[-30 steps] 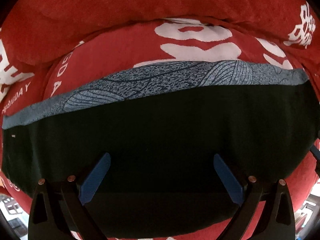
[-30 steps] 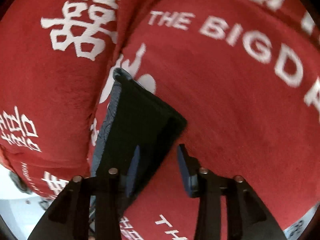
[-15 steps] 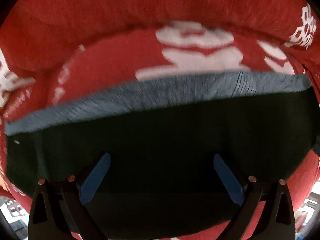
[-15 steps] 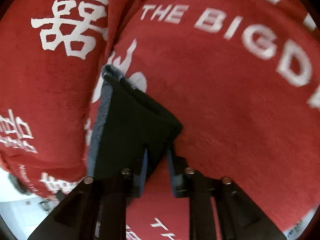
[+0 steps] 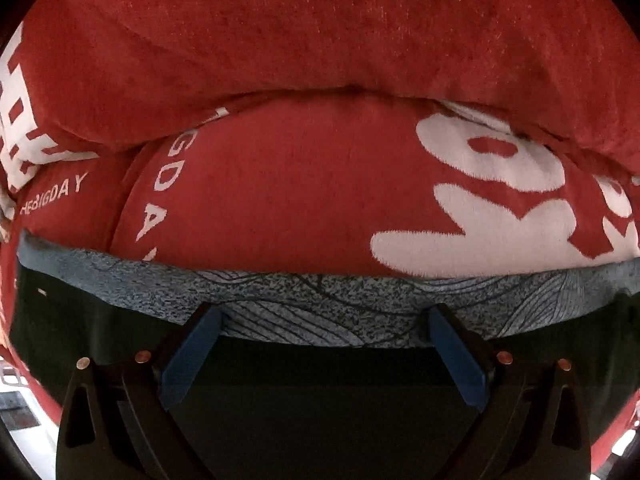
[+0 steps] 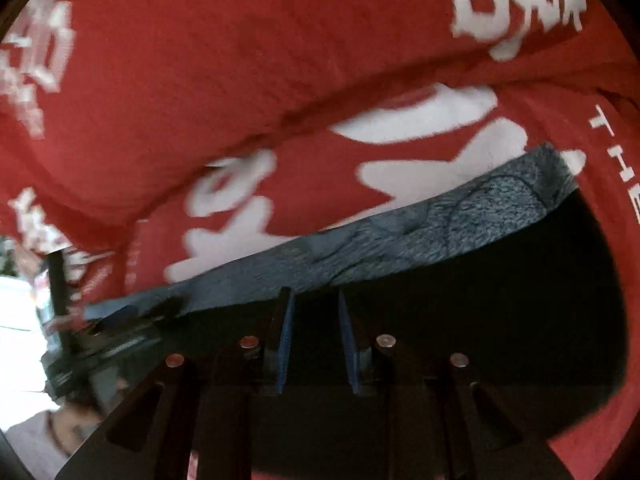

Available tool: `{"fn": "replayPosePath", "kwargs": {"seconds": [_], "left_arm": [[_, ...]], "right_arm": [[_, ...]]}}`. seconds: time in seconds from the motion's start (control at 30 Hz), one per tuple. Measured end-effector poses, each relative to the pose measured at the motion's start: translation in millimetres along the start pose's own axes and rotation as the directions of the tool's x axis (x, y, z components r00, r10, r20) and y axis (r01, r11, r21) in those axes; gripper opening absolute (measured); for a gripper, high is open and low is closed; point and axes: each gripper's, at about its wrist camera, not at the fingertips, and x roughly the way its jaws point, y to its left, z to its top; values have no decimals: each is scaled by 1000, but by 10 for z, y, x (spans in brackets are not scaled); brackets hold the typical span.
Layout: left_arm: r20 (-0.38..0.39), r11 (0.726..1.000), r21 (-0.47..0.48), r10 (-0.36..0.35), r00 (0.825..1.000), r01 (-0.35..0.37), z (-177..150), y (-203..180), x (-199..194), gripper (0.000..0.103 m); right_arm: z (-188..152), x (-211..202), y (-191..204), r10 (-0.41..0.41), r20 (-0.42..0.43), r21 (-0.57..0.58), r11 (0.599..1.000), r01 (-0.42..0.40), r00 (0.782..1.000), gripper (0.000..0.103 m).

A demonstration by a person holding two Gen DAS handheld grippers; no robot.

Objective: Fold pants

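Left wrist view: pants [image 5: 320, 400] are lying on red bedding [image 5: 320, 60], w/ left gripper [image 5: 324, 344] gaping wide over the grey band [image 5: 320, 300], gripping nothing. Right gripper [image 6: 314, 336] is closing near that band; pinch unclear. Mid-fold; next probably needs both grippers clamping cloth.

We're looking at a plush red cover [image 5: 304, 200] with white lettering and big white characters, draped over a seat with a fat red cushion [image 5: 320, 32] rising at the far side. Pale floor [image 6: 16, 320] peeks out at the near left, brightly lit.
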Motion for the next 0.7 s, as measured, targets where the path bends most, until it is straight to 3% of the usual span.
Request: {"fn": "replayPosePath", "kwargs": {"seconds": [0.1,0.23,0.43,0.57,0.7], "left_arm": [[11,999,50,3,1000,-4,-41,-23,-172,103],[25,992,111,-60,998,56,-178,-137,-412,103],[-31,974,178,-133,991,137,-534,-532,-595,103],[-132,975,187,-95,987,119,-794,-709,-338,103],[-91,982,148,-102,991,114,-904,-693,-333,103]], "right_arm": [[9,-231,-231,-88,47,93,992,84,995,23],[-111,-499,-379,-59,28,112,992,56,998,39],[-547,-775,-380,-2,1,145,989,2,1000,40],[-852,-748,-414,47,-43,214,976,-36,998,40],[-1024,-733,-437,64,-57,231,972,-49,996,40]]}}
